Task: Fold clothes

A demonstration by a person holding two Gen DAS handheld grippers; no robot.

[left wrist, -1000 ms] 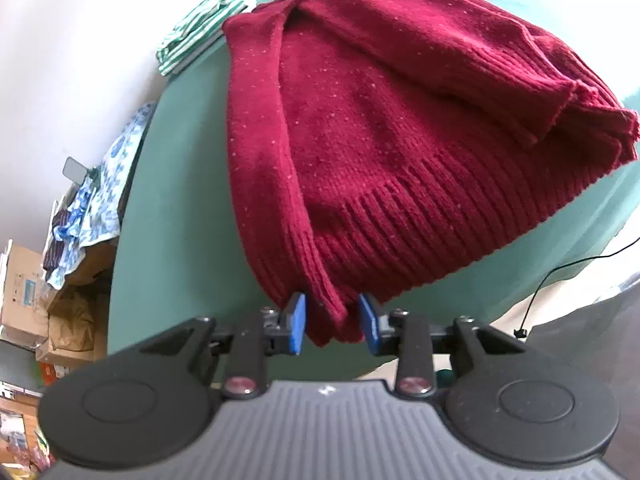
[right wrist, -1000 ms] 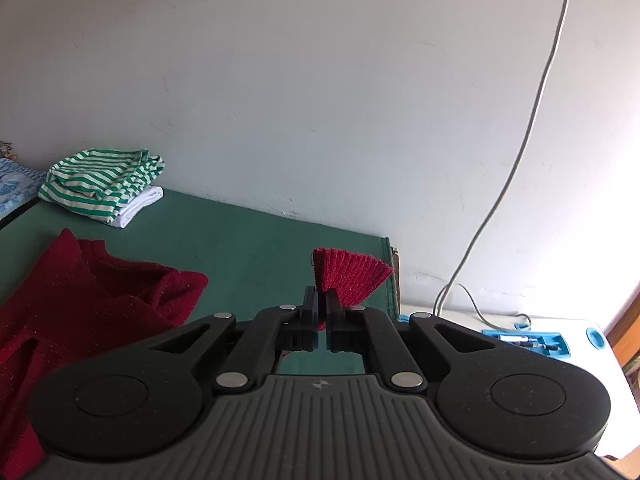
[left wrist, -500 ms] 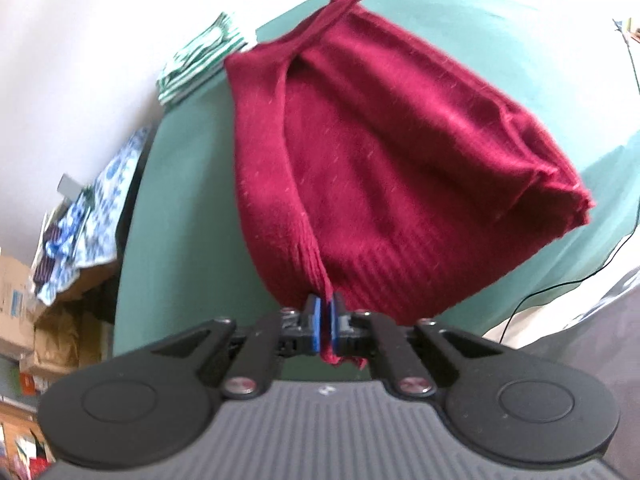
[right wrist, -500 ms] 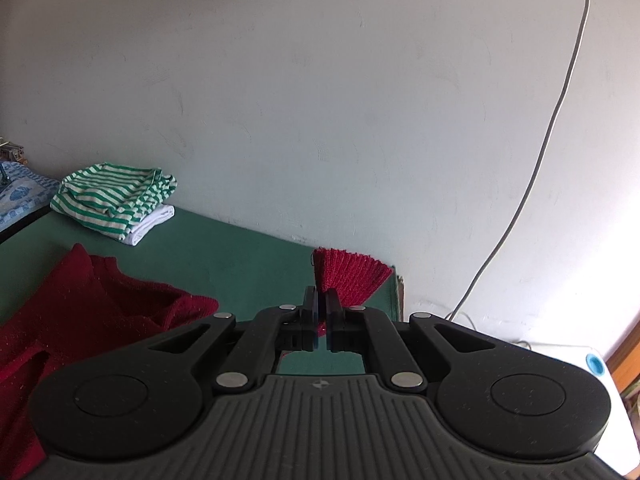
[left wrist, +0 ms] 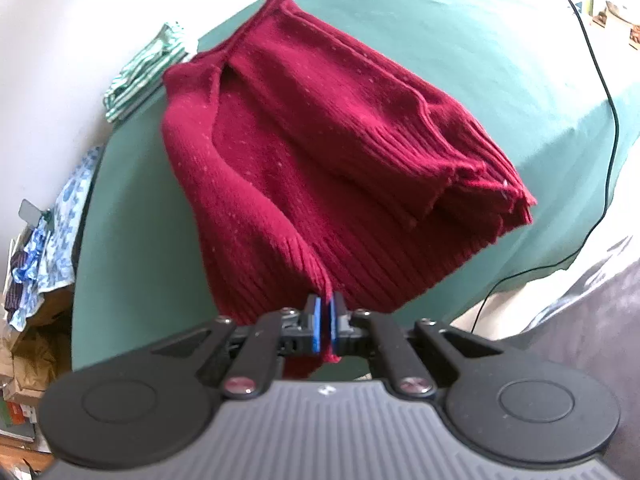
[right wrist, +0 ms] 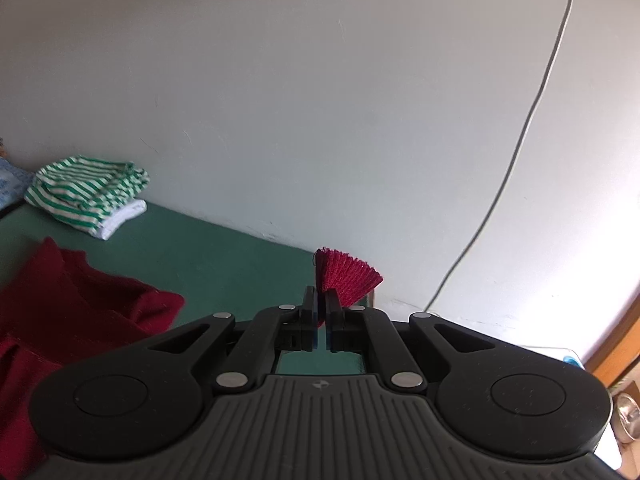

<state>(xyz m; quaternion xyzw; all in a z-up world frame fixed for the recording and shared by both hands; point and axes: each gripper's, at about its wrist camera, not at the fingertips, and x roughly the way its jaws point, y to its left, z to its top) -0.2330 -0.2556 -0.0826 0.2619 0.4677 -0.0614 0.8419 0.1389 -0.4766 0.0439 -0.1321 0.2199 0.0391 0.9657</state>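
- The left gripper (left wrist: 325, 312) is clamped on the ribbed hem of the red sweater (left wrist: 320, 152); its blue pads (left wrist: 317, 322) pinch a narrow fold of knit, and a short red tip hangs out below them.
- In the left wrist view the sweater is partly folded on the green table (left wrist: 460, 40), with a ribbed edge stacked in layers at its right side and one thin strip of red knit running up out of the top of the picture.
- The right gripper (right wrist: 322, 312) is closed on a ribbed cuff (right wrist: 346, 280) of the same sweater (right wrist: 72, 312), which fans out above the fingers.
- In the right wrist view the rest of the sweater lies bunched at lower left on the table (right wrist: 224, 256), well apart from the pinched cuff.
- A folded green-and-white striped garment (right wrist: 88, 196) sits on top of a white one (right wrist: 122, 216) at the far edge of the table by the wall (right wrist: 320, 100); it also shows in the left wrist view (left wrist: 148, 68), beyond the sweater.
- A thin cable (right wrist: 520, 152) hangs down the wall to the right.
- A black cord (left wrist: 608, 120) trails over the right edge of the table in the left wrist view.
- Blue-patterned cloth (left wrist: 60, 216) is heaped off the table's left side.
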